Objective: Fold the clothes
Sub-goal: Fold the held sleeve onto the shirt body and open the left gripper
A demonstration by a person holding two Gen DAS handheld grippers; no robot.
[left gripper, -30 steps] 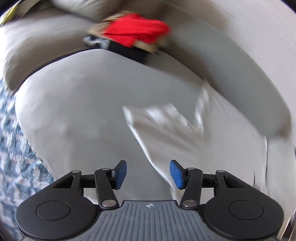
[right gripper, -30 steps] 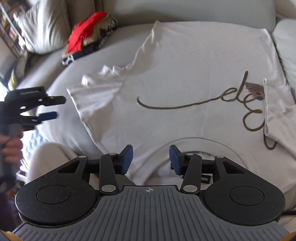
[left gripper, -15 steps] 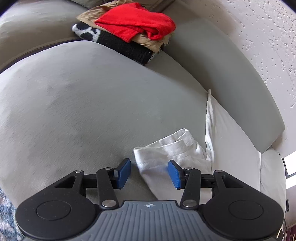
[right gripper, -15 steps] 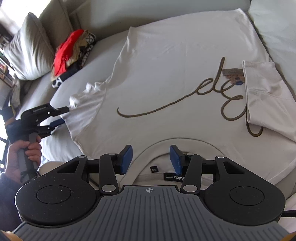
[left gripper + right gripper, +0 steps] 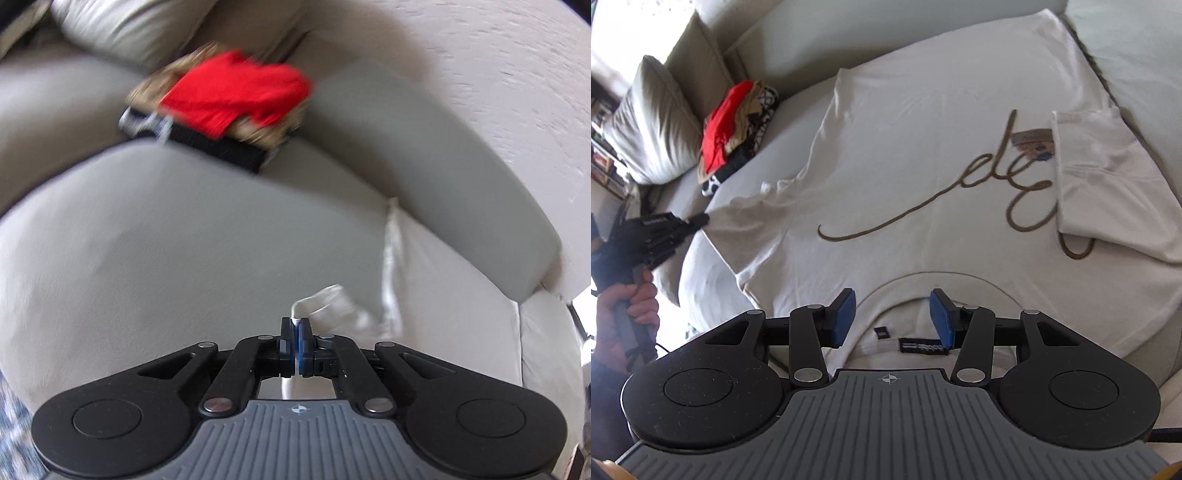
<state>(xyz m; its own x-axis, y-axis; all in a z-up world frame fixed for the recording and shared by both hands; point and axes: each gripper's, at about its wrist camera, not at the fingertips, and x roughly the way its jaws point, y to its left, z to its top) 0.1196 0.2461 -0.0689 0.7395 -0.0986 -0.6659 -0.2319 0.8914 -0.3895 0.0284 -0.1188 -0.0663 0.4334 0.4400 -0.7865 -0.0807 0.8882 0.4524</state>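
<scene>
Fabric is what we find between the blue pads of the left gripper (image 5: 296,325): its jaws are closed tight on the edge of the sleeve (image 5: 750,210) of the white T-shirt (image 5: 923,147), with a small fold of cloth standing up just beyond the tips. In the right wrist view we see the same gripper at the left edge, pointing rightward toward the shirt with its tips at the sleeve end. The left hand (image 5: 628,310) grips the handle below it in a closed fist, knuckles outward.

The right gripper (image 5: 892,317) stands wide open, holding nothing. We note it low over the near edge of the shirt, with the neckline (image 5: 923,277) and its black label (image 5: 923,347) showing between the two fingers; whether the pads touch the cloth we cannot tell.

The shirt lies spread flat on the grey sofa (image 5: 798,110), neckline nearest the right gripper, brown script lettering (image 5: 960,192) across the chest. Its far sleeve (image 5: 1108,192) is folded inward over the body, covering the end of the lettering.

A stack of folded clothes (image 5: 735,136), red on top, sits well apart on the sofa beside a pale cushion (image 5: 653,122). The left wrist view is blurred
</scene>
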